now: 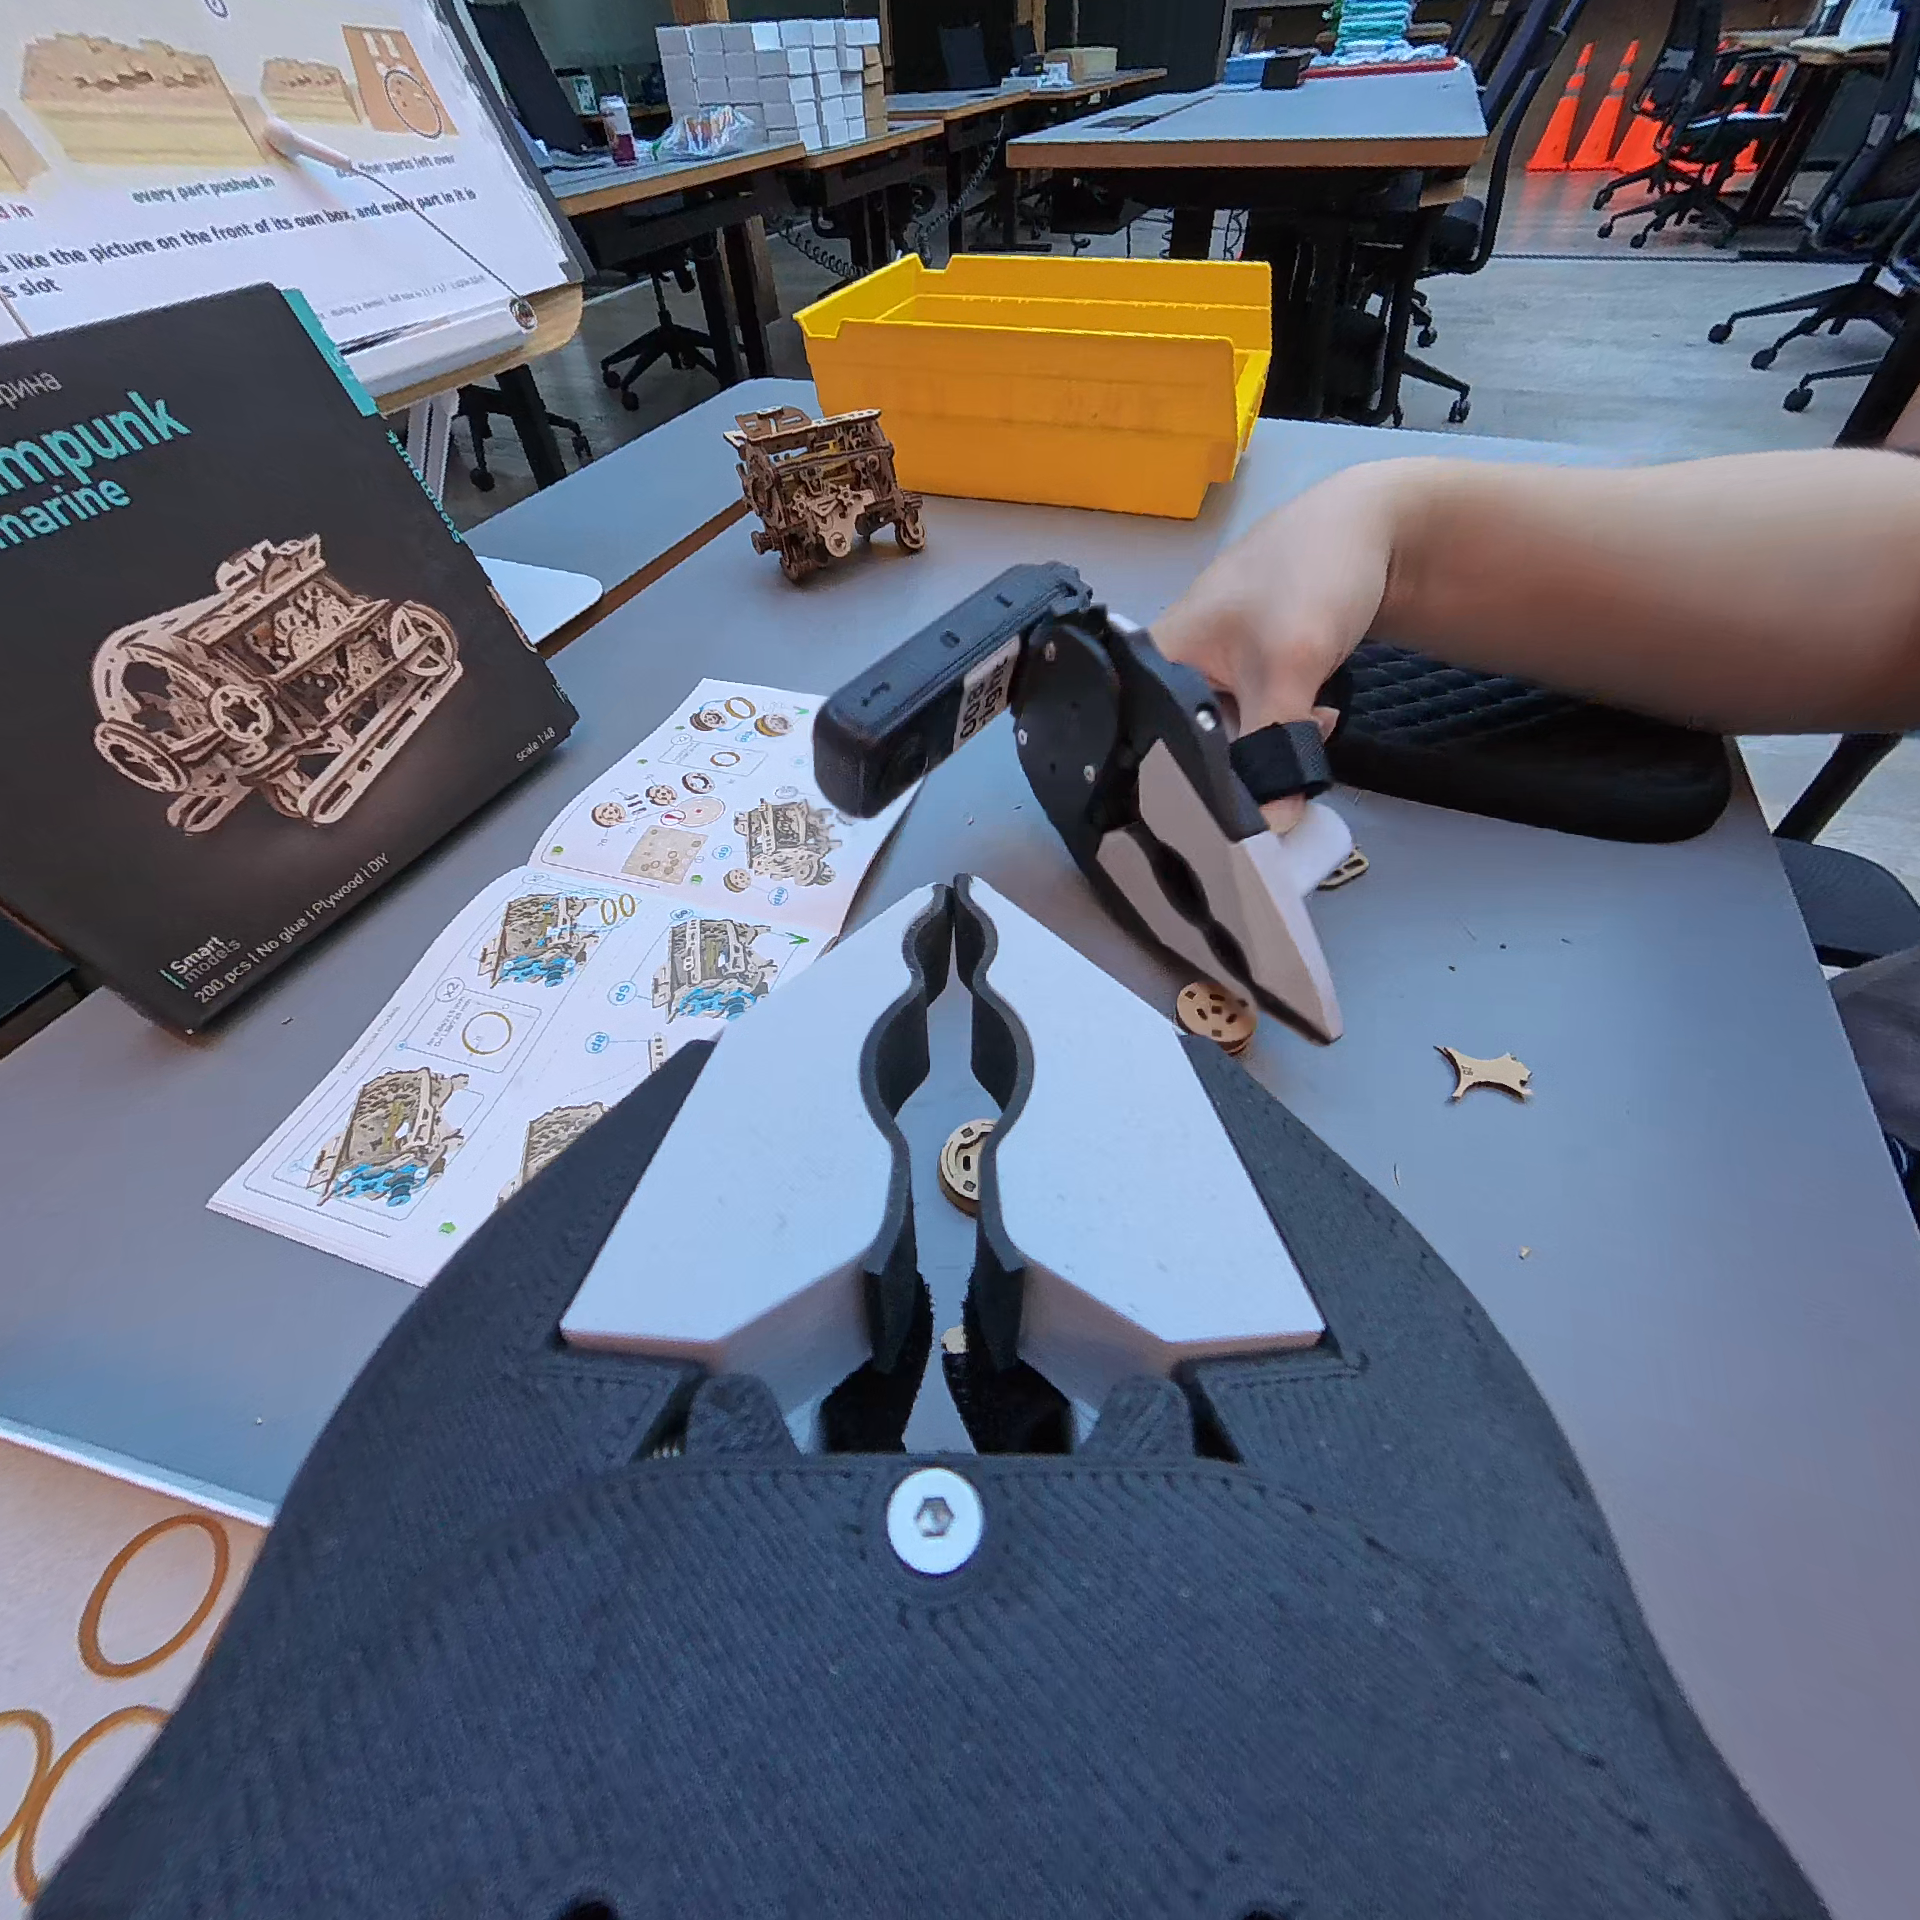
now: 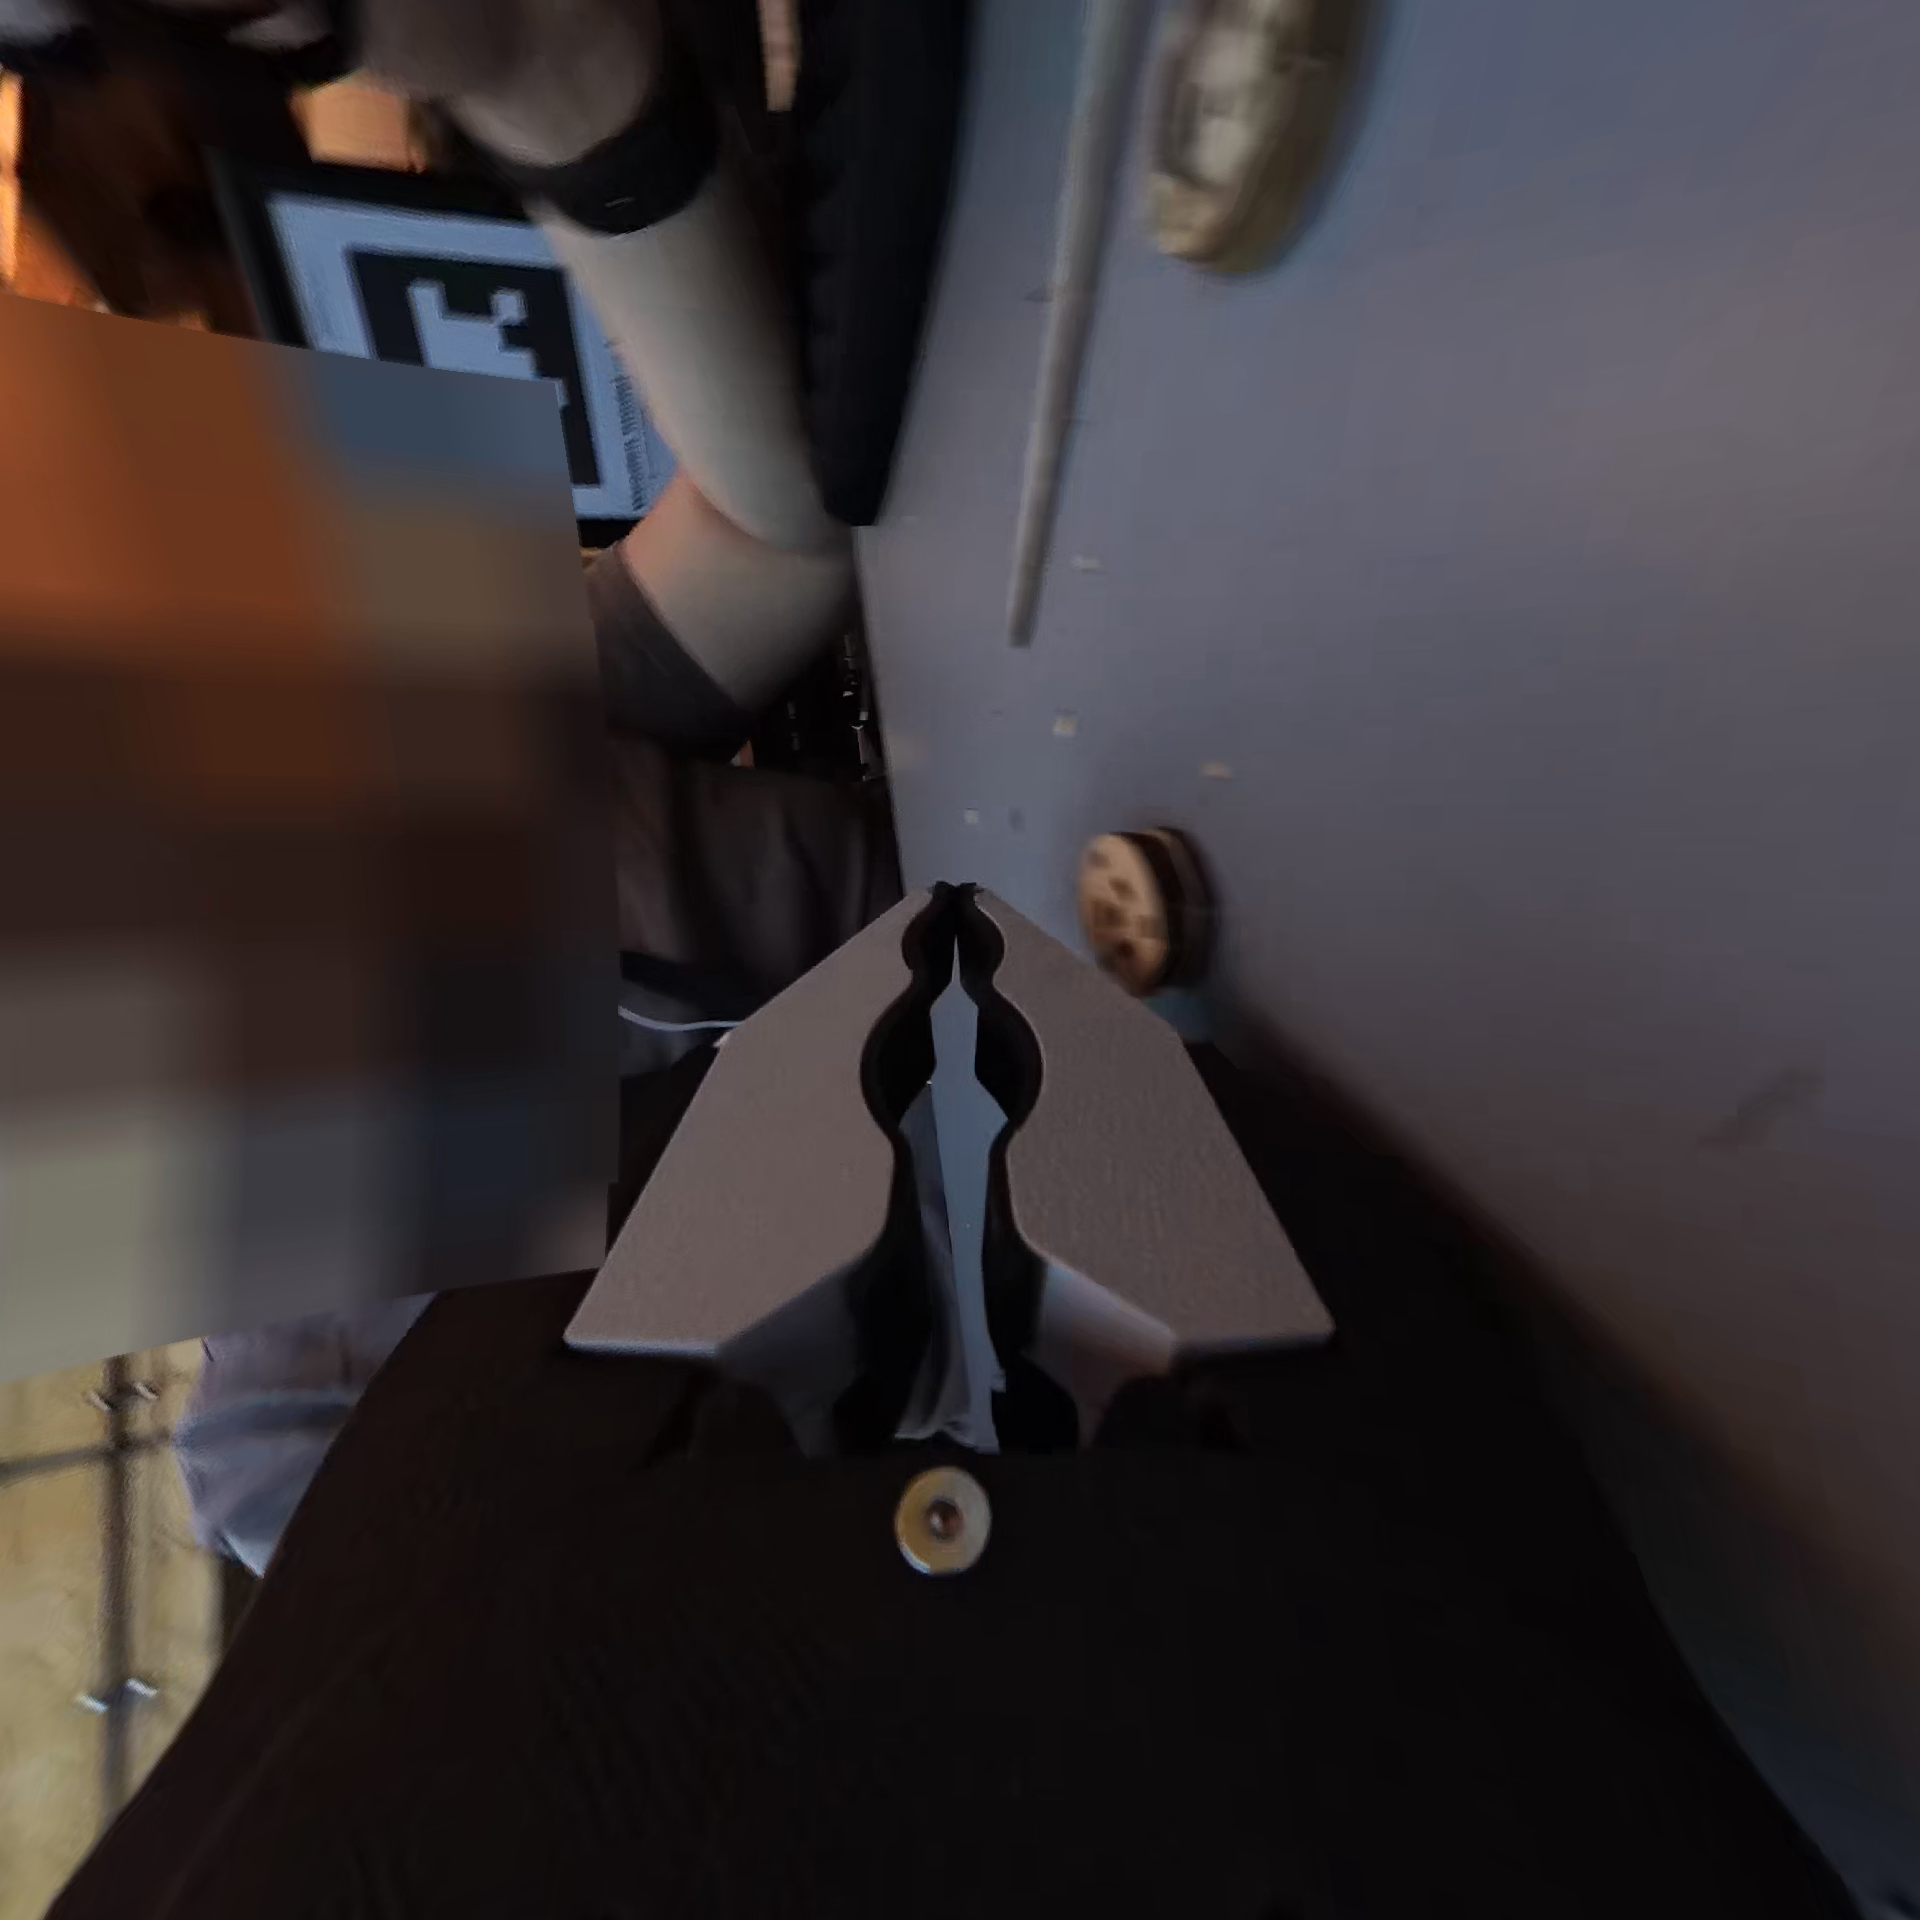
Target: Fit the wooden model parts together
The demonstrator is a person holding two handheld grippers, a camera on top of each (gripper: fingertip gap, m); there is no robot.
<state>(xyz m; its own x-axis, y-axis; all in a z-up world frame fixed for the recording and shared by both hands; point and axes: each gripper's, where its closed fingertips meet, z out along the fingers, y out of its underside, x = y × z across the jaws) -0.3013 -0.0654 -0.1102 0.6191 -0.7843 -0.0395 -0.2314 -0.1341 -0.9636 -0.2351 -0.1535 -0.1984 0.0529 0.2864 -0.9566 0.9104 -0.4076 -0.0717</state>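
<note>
My left gripper [image 1: 954, 888] is shut and empty, held above the grey table [image 1: 1558, 1195]. A round wooden wheel [image 1: 966, 1164] lies on the table below it, seen through the gap between the fingers. My right gripper [image 1: 1320, 1023] is tilted down to the table, and in its own rolled, blurred view [image 2: 956, 888] its tips touch with nothing between them. A second wooden wheel [image 1: 1214, 1013] lies right beside its tip and shows in the right wrist view [image 2: 1132, 909]. The partly built wooden model [image 1: 826, 488] stands at the far side of the table.
A yellow bin [image 1: 1039, 384] stands behind the model. The kit's dark box [image 1: 239, 644] leans at the left, with an open instruction booklet [image 1: 582, 966] in front of it. A star-shaped wood offcut [image 1: 1486, 1073] lies at the right. A black padded rest [image 1: 1527, 748] lies under the person's arm.
</note>
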